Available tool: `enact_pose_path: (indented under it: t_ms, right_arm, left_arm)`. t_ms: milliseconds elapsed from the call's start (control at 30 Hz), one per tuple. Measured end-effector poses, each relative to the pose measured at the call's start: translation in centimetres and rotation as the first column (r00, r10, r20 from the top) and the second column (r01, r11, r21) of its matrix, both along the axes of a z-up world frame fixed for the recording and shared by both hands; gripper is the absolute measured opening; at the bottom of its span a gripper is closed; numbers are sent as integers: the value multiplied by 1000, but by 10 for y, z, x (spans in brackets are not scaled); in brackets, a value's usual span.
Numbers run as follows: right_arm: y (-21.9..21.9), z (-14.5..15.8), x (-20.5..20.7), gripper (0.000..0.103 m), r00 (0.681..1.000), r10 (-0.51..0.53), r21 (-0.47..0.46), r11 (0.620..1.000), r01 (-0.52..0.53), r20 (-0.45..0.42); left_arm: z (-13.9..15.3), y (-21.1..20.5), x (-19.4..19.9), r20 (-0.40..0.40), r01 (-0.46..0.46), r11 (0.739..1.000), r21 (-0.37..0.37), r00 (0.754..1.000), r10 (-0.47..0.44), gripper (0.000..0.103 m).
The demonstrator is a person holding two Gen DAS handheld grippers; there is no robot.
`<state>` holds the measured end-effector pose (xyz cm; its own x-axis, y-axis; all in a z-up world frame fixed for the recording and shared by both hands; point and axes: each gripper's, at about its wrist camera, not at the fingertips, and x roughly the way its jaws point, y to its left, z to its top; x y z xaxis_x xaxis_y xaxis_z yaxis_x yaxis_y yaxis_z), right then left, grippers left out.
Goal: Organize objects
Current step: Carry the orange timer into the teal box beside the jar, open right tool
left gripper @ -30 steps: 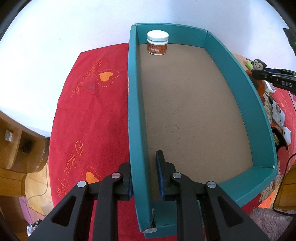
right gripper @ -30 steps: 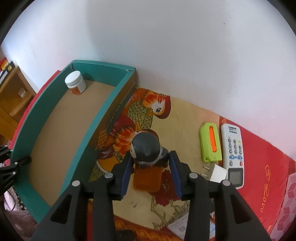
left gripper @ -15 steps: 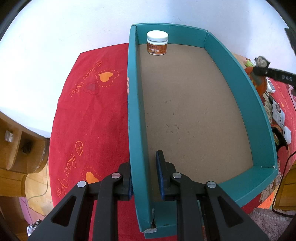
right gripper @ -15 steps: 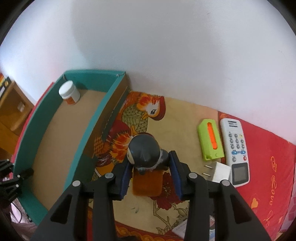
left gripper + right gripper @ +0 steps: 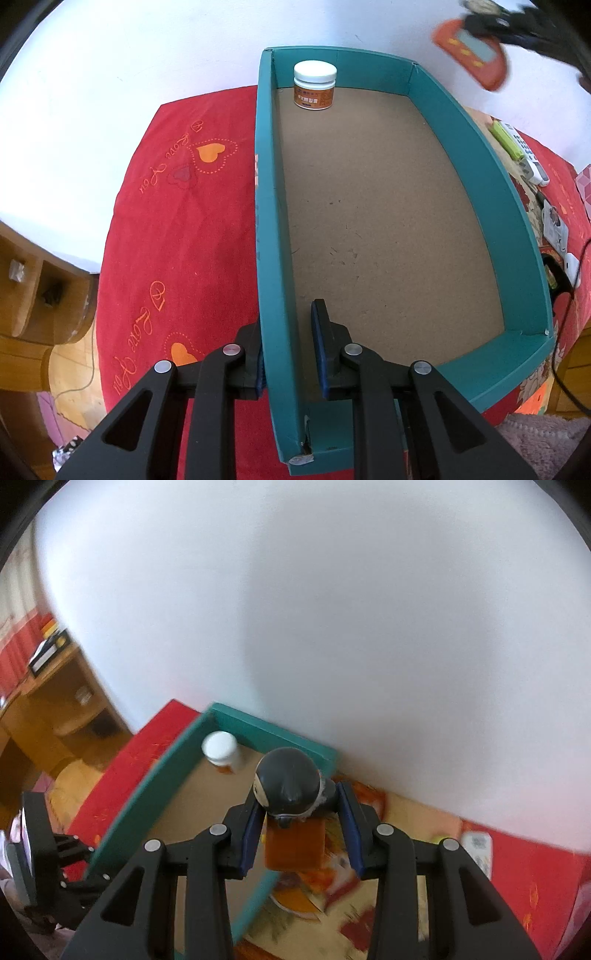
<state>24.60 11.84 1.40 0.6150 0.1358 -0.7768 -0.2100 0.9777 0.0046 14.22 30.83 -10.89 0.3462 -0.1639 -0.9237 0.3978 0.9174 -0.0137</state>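
Note:
A teal box [image 5: 491, 206] with a brown floor lies on a red cloth. A white-lidded jar [image 5: 315, 85] stands in its far left corner. My left gripper [image 5: 290, 350] straddles the box's near left wall, one finger outside and one inside, pressed on it. My right gripper [image 5: 299, 834] is shut on a figurine with a dark round head and orange body [image 5: 288, 790], held in the air above the box's right wall [image 5: 255, 893]. The jar [image 5: 221, 751] shows beyond it. The right gripper appears blurred at the top right of the left wrist view [image 5: 491, 26].
A white remote [image 5: 526, 158] and a green case [image 5: 506, 142] lie on the cloth right of the box. A plug and cable [image 5: 570, 266] lie near the box's right side. A wooden shelf [image 5: 33, 288] stands at the left. A white wall is behind.
My right gripper has lifted the figurine off the cloth and carried it left toward the box, with motion blur. The left gripper and box have stayed put.

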Motion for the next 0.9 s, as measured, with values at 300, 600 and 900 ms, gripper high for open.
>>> enact_pose_path:
  t_ms: [300,600,900]
  right_arm:
    - [51,-53,57,38,987,100,-90,990,-112,-123]
    - [59,-84,80,38,980,99,-108,987,-119,-174]
    - [59,-87,81,39,980,82,-106,989,-103,-184]
  left_arm:
    - [0,1,1,-2,0,1000,-3,1000,0,20]
    - [0,4,0,-2,7,1000,-7,1000,-7,20]
    - [0,4,0,-1,7,1000,-8,1000,-7,20]
